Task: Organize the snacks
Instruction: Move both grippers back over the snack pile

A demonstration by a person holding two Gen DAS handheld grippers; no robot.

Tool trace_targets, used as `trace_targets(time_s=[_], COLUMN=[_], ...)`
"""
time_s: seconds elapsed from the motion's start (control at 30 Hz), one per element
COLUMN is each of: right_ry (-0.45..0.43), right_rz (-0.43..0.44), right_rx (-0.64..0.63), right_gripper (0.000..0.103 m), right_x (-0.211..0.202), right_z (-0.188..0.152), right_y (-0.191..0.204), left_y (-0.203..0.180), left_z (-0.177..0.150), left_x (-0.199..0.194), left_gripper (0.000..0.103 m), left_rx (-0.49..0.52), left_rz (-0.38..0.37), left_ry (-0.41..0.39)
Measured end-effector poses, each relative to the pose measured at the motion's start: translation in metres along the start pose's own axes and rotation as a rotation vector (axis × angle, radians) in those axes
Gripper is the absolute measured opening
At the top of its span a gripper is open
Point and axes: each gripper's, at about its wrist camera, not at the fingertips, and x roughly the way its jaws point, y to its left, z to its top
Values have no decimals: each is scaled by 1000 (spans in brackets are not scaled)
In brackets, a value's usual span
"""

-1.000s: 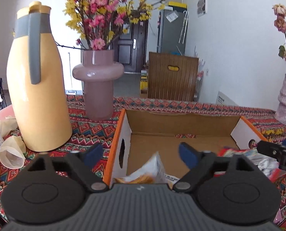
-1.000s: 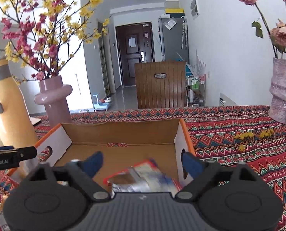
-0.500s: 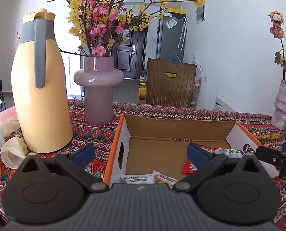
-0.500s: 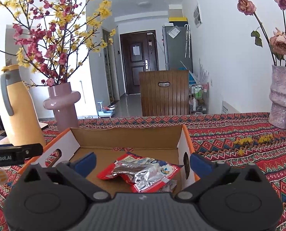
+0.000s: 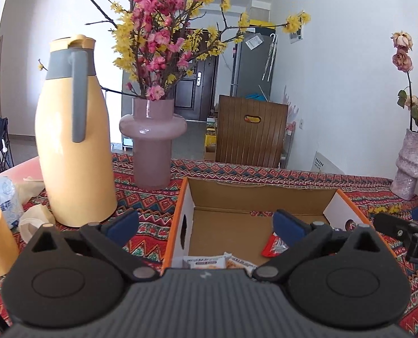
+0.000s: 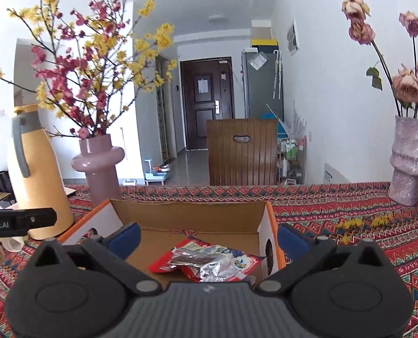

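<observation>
Both claws backed off the box [image 6: 186, 217] on patterned tablecloth [image 6: 349, 211]

Snack packets [image 6: 209, 262] lie in the box [image 5: 178, 219]; jug [image 5: 73, 140] and vase [image 5: 152, 143] stand left, perhaps slightly farther.

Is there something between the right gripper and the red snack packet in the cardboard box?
Nothing visible. The right gripper is open and empty, and the red snack packet lies uncovered on the floor of the cardboard box, just below and ahead of its fingers.
</observation>
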Motion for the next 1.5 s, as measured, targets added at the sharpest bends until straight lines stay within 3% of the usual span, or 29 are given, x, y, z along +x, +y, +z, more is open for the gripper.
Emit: trace_targets(time_s=[0.3, 1.0, 1.5], right_ry=[0, 134, 118], right_rz=[25, 10, -38], right_rx=[-40, 5, 50], right_gripper=[103, 103, 103], right_x=[-36, -85, -100], right_z=[-6, -68, -100], right_y=[6, -18, -26], left_y=[10, 31, 43], left_z=[-14, -75, -91], left_x=[-30, -49, -46], left_gripper=[103, 103, 103], left_rx=[27, 81, 44], left_rz=[-3, 26, 5], left_ry=[12, 99, 56])
